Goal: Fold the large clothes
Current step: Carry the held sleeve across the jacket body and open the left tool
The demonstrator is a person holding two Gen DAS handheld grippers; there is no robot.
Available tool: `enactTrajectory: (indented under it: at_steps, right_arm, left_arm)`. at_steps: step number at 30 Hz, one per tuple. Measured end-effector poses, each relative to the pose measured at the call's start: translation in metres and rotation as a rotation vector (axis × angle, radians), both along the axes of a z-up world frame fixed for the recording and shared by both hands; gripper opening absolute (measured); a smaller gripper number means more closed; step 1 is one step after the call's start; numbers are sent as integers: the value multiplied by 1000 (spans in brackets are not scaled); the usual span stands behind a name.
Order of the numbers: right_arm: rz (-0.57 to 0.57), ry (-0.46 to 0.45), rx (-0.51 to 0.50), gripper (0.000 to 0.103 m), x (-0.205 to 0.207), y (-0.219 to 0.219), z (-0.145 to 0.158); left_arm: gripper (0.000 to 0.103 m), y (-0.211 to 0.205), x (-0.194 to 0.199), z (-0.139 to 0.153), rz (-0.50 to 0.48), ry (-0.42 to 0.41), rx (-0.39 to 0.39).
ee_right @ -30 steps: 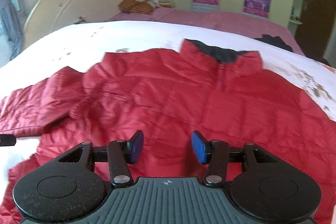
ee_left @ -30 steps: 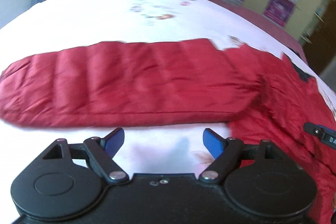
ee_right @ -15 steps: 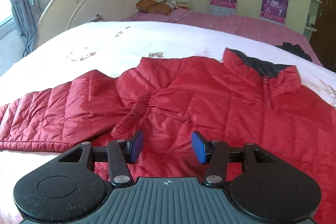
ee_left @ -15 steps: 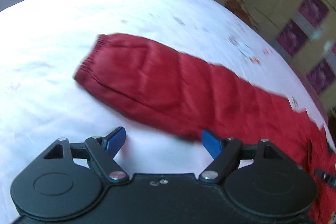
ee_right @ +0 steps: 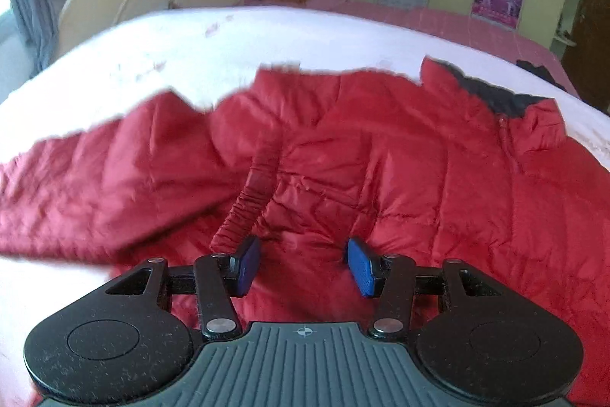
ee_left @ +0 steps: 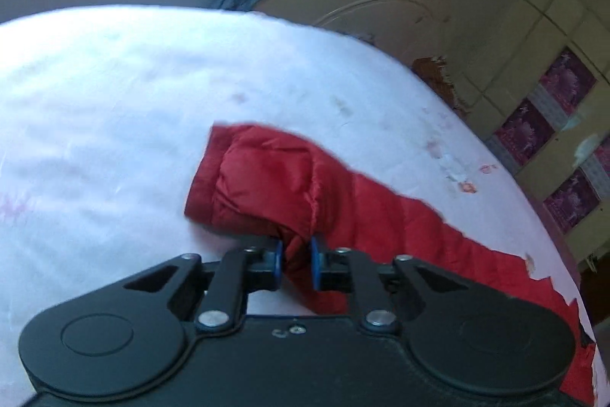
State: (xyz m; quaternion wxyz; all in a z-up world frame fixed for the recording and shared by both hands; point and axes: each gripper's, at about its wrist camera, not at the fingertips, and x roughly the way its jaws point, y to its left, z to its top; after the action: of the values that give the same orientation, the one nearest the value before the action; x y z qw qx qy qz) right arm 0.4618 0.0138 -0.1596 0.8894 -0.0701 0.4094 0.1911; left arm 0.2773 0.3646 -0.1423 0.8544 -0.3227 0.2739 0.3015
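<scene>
The left claw (ee_left: 295, 260) has just closed on the sleeve of the red quilted puffer jacket (ee_right: 381, 155), spread across the white bed sheet (ee_left: 114, 94). The right claw (ee_right: 303, 267) hovers apart over its body, sleeve cuff at ten o'clock.

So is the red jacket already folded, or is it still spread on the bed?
Still spread. The red jacket lies open across the bed, collar showing, one sleeve stretched out sideways.
</scene>
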Motion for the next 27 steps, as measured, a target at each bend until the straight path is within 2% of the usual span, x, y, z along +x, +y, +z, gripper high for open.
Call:
enactTrajectory:
  at_steps: [6, 9, 15, 21, 27]
  right_arm:
    - [-25, 19, 79, 51, 3, -14, 8]
    - [-49, 6, 104, 51, -1, -24, 16]
    - [-98, -17, 120, 51, -10, -50, 30]
    - [-194, -39, 133, 51, -21, -95, 40]
    - [-315, -56, 131, 51, -35, -153, 46]
  left_arm:
    - [10, -35, 25, 41, -167, -75, 100]
    - [10, -61, 41, 57, -270, -108, 127]
    - [10, -127, 86, 71, -505, -150, 148]
    - [10, -214, 129, 72, -778, -168, 184]
    - [10, -301, 161, 50, -1022, -139, 195]
